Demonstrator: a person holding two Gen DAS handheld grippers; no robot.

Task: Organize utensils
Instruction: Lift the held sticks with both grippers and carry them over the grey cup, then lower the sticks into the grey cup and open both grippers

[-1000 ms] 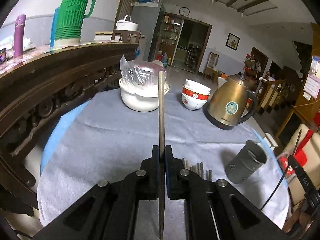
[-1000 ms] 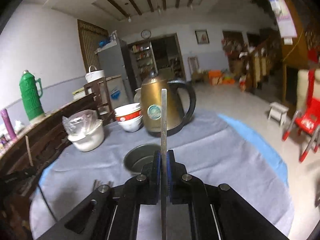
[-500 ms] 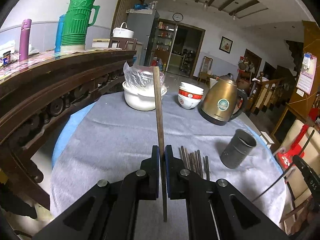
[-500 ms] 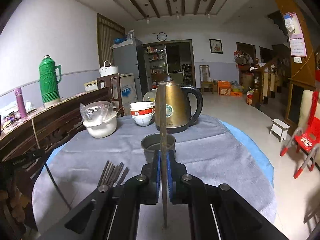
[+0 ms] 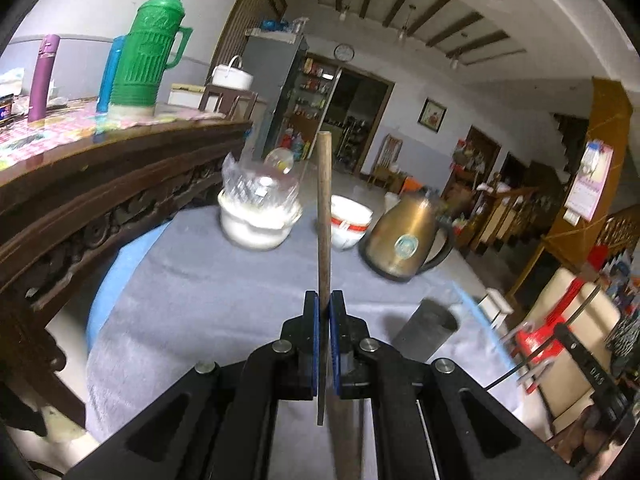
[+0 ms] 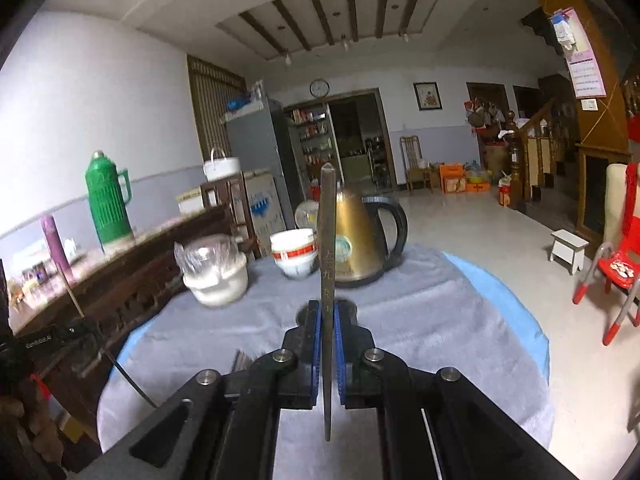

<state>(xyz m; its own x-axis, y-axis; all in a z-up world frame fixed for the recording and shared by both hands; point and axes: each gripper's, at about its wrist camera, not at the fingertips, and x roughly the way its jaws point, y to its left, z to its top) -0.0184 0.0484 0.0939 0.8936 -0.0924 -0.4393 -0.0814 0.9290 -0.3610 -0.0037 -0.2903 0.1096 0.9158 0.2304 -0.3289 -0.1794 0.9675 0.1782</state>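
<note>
We are holding one chopstick in each gripper: the left gripper has its jaws clamped on a brown chopstick, the right gripper has its jaws clamped on a dark chopstick, each stick's long axis running straight ahead out of the jaws. The grey holder cup is standing on the bench to the right of the left jaws, nearer them; in the right view it is hidden. Compared with a second ago, both views are sitting higher and the loose chopsticks have dropped behind the jaws.

kettle right of bowls; cup nearer, on table.
</note>
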